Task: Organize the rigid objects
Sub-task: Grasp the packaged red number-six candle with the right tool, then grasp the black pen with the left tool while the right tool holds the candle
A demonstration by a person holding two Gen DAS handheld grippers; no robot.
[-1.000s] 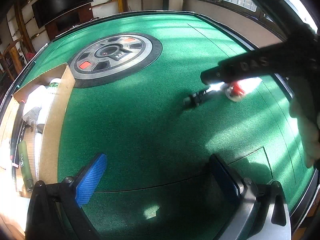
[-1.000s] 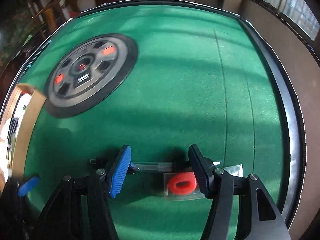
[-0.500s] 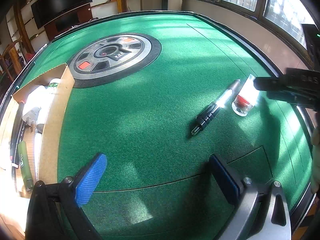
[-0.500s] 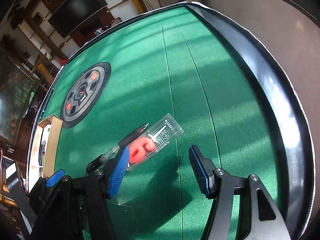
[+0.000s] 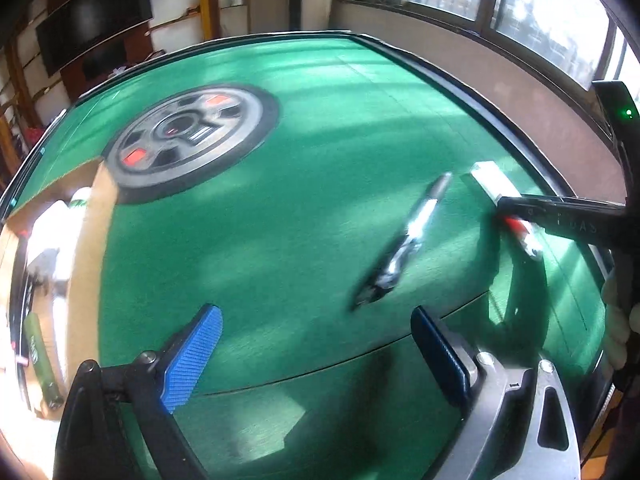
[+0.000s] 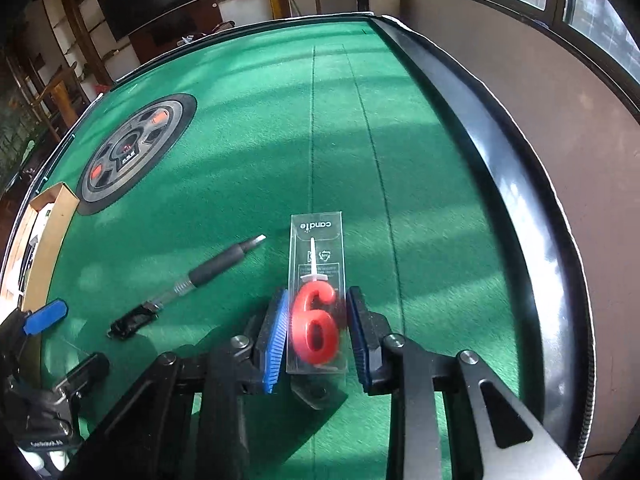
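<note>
Our right gripper [image 6: 318, 328] was closing its jaws around the clear candle packet [image 6: 317, 280], a red numeral candle inside; the blue pads [image 6: 276, 332] stood at the packet's two long edges, right against them or nearly so, and we could not tell whether they pressed. The packet lay on the green table [image 6: 248, 152], the pen [image 6: 188, 284] just to its left. Our left gripper [image 5: 320, 356] hung wide apart with nothing between its fingers, closing slightly, near the cardboard box [image 5: 86, 264]
</note>
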